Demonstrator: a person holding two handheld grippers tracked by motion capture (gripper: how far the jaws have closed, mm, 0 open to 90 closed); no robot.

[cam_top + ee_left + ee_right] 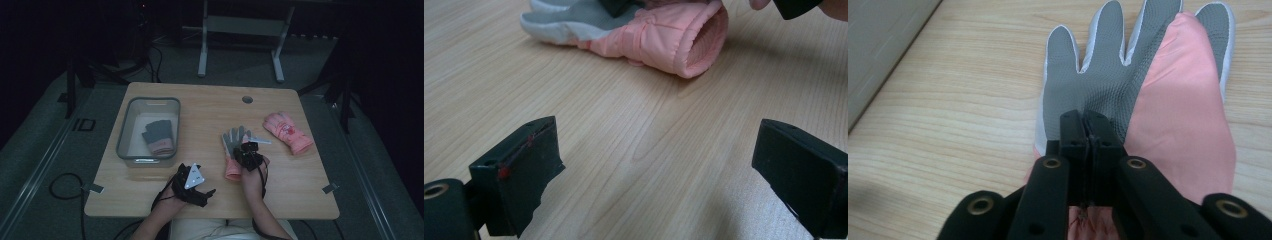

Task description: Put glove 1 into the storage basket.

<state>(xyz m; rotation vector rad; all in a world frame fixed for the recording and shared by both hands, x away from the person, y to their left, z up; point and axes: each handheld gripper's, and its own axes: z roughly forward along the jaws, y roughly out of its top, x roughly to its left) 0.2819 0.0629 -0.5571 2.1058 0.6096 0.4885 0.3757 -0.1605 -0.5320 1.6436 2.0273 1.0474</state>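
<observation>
1. The pink glove [233, 155] lies flat near the middle of the table [210, 107], grey dotted palm up, white-edged fingers pointing away, its open cuff toward the person.
2. The right gripper [1087, 122] sits over the palm with its jaws pressed together; whether fabric is pinched between them I cannot tell.
3. The left gripper [202, 192] rests near the table's front edge, jaws spread wide and empty.

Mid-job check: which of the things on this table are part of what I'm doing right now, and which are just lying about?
In play: grey-palmed pink glove; right gripper, jaws together over its palm; grey bin holding a dark glove.
Lying about: second pink glove; left gripper, open over bare table.
</observation>
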